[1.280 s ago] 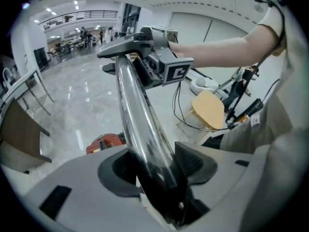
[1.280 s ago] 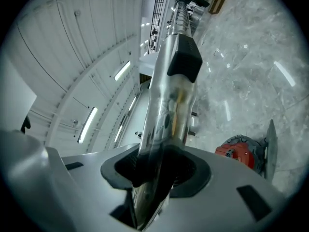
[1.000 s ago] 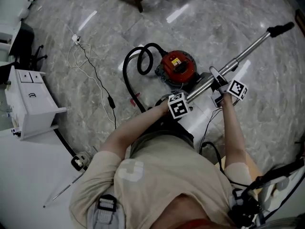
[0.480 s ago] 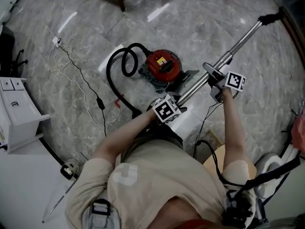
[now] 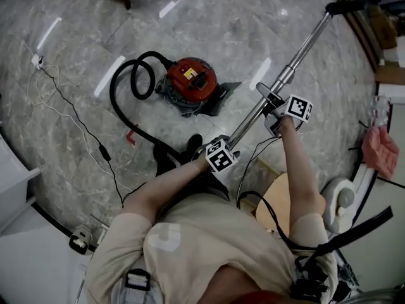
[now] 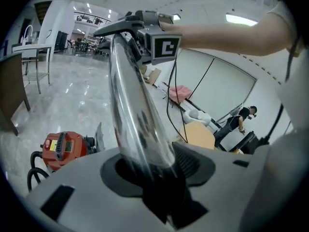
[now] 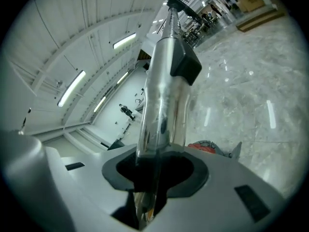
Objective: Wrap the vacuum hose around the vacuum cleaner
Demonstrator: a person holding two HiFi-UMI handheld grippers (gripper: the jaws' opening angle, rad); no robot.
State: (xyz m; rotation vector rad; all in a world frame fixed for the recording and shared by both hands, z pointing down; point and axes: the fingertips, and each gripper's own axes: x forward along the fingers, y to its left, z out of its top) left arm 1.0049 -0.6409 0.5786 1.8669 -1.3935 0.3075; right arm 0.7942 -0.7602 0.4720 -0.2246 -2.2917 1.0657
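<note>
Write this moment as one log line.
left tongs: just tightened on wand | right tongs: just tightened on wand | hose: looped beside red vacuum

We have bare floor point(image 5: 253, 24) ahead; the vacuum cleaner point(image 5: 191, 80), its looped hose point(image 5: 111, 97) and a thin cable point(image 5: 102, 152) clutter the left.

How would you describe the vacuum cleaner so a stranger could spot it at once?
Look at the grey marble floor ahead of the person, left of the long metal tube. The vacuum cleaner sits with the black hose looped at its left. It is the only round, red thing, with a yellow label on top.
</note>
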